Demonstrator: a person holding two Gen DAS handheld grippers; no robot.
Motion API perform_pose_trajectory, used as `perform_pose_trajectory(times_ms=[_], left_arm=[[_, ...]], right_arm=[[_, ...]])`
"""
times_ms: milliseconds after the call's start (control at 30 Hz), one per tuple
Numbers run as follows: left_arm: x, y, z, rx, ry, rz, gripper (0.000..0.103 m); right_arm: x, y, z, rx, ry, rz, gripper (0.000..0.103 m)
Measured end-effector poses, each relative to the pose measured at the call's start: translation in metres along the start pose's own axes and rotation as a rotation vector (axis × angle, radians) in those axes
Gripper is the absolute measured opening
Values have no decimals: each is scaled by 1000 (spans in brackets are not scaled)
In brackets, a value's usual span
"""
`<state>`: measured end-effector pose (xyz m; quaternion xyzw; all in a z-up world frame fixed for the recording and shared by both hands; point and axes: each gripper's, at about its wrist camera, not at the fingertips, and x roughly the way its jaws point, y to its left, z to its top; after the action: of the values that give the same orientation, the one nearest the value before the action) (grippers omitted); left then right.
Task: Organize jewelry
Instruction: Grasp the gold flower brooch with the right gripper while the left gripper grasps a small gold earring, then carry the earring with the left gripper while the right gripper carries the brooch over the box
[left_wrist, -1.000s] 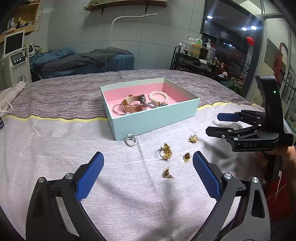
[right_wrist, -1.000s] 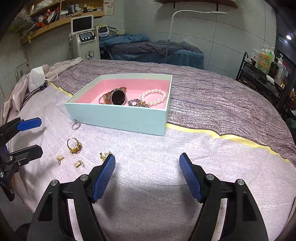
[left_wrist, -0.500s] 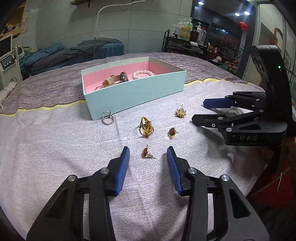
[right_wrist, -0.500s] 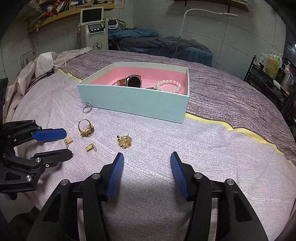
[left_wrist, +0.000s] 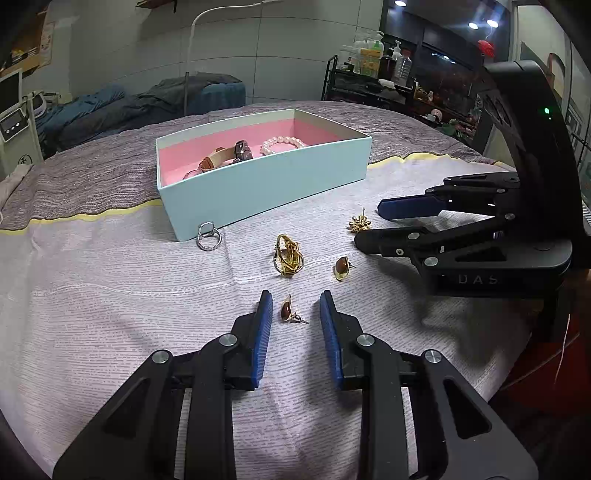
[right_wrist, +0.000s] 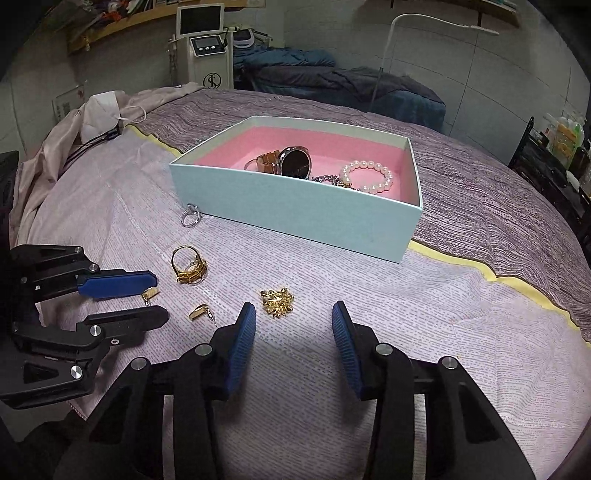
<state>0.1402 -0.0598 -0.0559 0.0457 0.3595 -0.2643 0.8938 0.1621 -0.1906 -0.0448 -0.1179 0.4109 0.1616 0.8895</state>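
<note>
A teal box with a pink lining holds a watch, a pearl bracelet and a chain. On the cloth in front lie a silver ring, a gold ring and two brown-stone earrings. My left gripper is low over the nearer earring. Its jaws are closing with the earring between them, and the pads are not touching it. My right gripper is closing too, and a gold flower earring lies just ahead of its tips, untouched. The second earring lies free.
The table carries a pale patterned cloth over a purple one with a yellow edge. A white mask and beige fabric lie at the far left. Behind stand a treatment bed, a machine and a bottle rack.
Both grippers' jaws have narrowed a lot. The left gripper dropped and moved forward until the brown-stone earring lay between its fingers. The right gripper moved in towards the flower earring.
</note>
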Motion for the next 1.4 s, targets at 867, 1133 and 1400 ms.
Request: perform_pose_trajectory(times_ms=[867, 1133, 1400], left_arm=[[-8, 5, -4, -74, -19, -8, 12], [-8, 5, -6, -69, -11, -23, 12], [-1, 0, -3, -21, 2, -11, 20]], right_arm=[[-4, 0, -4, 79, -44, 40, 17], [-9, -1, -12, 91, -56, 48, 17], [-9, 0, -12, 85, -54, 45, 17]])
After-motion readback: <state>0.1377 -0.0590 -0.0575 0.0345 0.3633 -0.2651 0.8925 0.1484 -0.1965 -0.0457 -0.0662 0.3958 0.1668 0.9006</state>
